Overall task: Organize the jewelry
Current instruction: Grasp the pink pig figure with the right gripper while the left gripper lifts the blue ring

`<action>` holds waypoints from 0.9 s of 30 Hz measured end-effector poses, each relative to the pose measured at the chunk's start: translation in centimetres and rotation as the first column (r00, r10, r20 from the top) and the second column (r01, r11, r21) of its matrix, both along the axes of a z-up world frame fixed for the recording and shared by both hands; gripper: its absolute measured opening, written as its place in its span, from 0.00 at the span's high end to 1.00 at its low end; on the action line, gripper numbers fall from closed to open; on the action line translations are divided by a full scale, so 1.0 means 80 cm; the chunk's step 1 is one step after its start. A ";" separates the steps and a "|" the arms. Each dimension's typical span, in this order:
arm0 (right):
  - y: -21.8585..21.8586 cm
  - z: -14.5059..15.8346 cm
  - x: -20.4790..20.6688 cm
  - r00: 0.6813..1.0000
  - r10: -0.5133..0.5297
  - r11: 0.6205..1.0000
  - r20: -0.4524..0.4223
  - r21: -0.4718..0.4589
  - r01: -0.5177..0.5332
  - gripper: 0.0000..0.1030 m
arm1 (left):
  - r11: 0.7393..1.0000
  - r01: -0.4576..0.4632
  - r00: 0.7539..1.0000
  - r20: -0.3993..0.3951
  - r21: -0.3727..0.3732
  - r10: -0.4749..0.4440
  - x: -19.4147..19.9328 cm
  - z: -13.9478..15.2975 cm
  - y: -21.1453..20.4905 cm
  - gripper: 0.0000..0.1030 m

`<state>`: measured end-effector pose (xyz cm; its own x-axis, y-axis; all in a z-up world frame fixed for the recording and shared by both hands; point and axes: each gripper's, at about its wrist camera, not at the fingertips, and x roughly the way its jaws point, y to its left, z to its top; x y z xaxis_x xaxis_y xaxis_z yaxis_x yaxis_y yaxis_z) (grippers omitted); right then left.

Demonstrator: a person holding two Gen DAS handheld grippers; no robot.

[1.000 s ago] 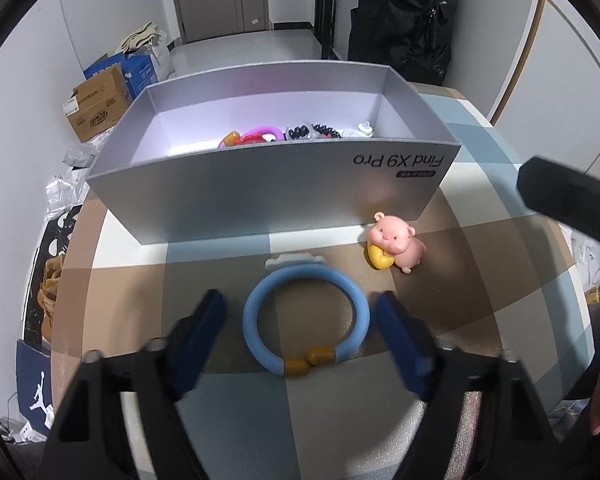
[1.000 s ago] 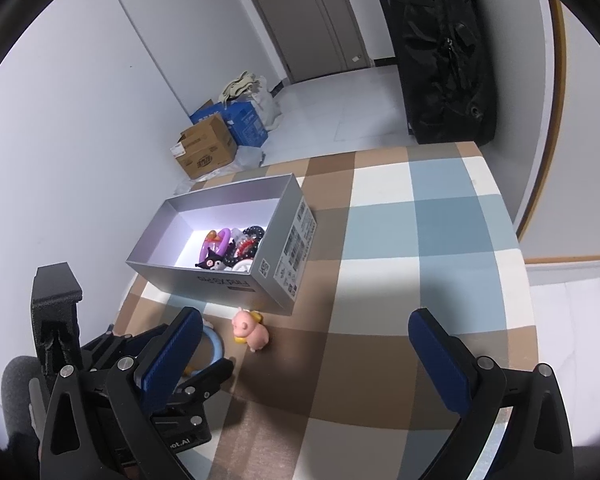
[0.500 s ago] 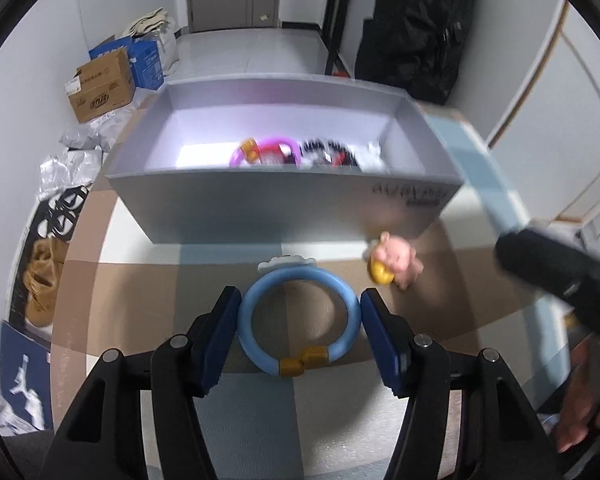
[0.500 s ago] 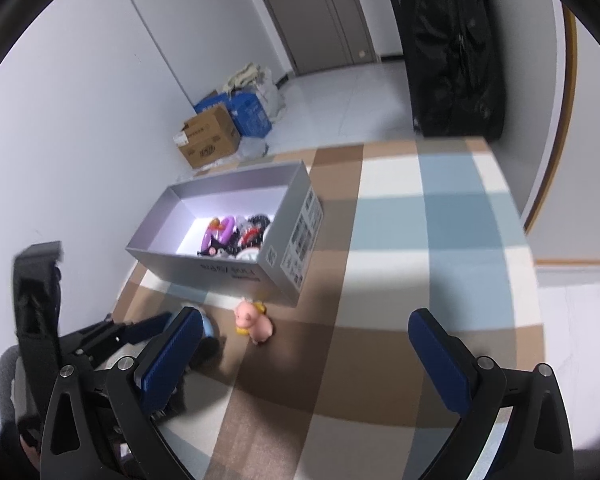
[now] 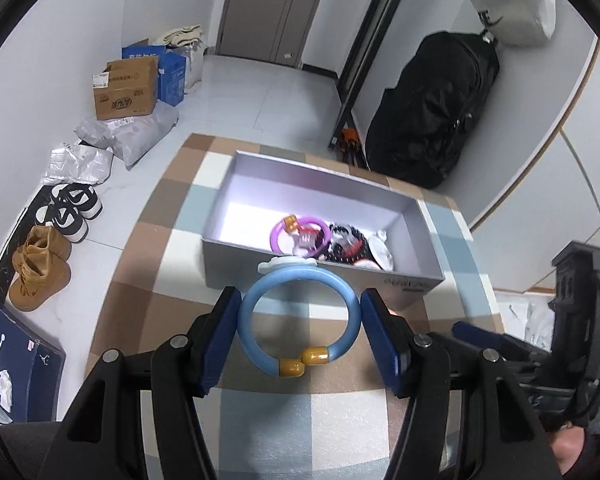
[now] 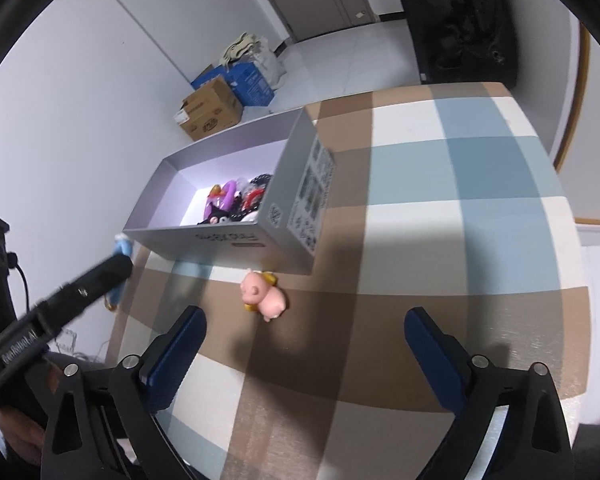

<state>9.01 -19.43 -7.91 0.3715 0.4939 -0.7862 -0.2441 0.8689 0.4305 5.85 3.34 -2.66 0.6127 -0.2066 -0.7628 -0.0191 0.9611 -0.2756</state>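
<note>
My left gripper (image 5: 300, 326) is shut on a light blue bracelet (image 5: 350, 304) with gold beads and a white cloud charm, and holds it in the air in front of the grey box (image 5: 410, 278). The box holds a purple bracelet (image 5: 278, 232) and other small jewelry. In the right wrist view the box (image 6: 236, 240) stands at the left, and a pink pig charm (image 6: 264, 294) lies on the checked cloth in front of it. My right gripper (image 6: 304, 346) is open and empty above the cloth, near the pig. The left gripper shows there at the left edge (image 6: 118, 266).
The table has a checked brown, blue and white cloth (image 6: 460, 208). On the floor beyond are cardboard boxes (image 5: 126, 88), shoes (image 5: 40, 268) and a black bag (image 5: 432, 108). The right gripper's body shows at the right of the left wrist view (image 5: 572, 320).
My left gripper closed on the blue bracelet and lifted it off the cloth, up in front of the box. My right gripper moved closer to the pig charm.
</note>
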 end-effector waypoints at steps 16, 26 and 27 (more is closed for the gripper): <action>0.052 -0.008 0.019 1.000 0.021 0.999 -0.003 -0.038 -0.021 0.44 | 0.998 -0.036 0.999 0.025 -0.041 0.038 -0.009 0.004 0.034 0.45; 0.078 -0.008 0.014 0.997 0.069 0.988 0.026 -0.137 -0.065 0.76 | 0.999 -0.012 0.998 0.055 -0.040 0.015 -0.012 0.013 0.032 0.45; 0.080 -0.008 0.013 0.996 0.082 0.988 0.022 -0.131 -0.078 0.76 | 1.000 -0.011 0.998 0.058 -0.029 0.013 -0.012 0.013 0.031 0.45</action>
<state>10.06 -13.02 -8.54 0.3570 0.4169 -0.8359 -0.3250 0.8944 0.3073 4.85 5.81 -1.59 0.6586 -0.2204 -0.7195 -0.0138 0.9525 -0.3044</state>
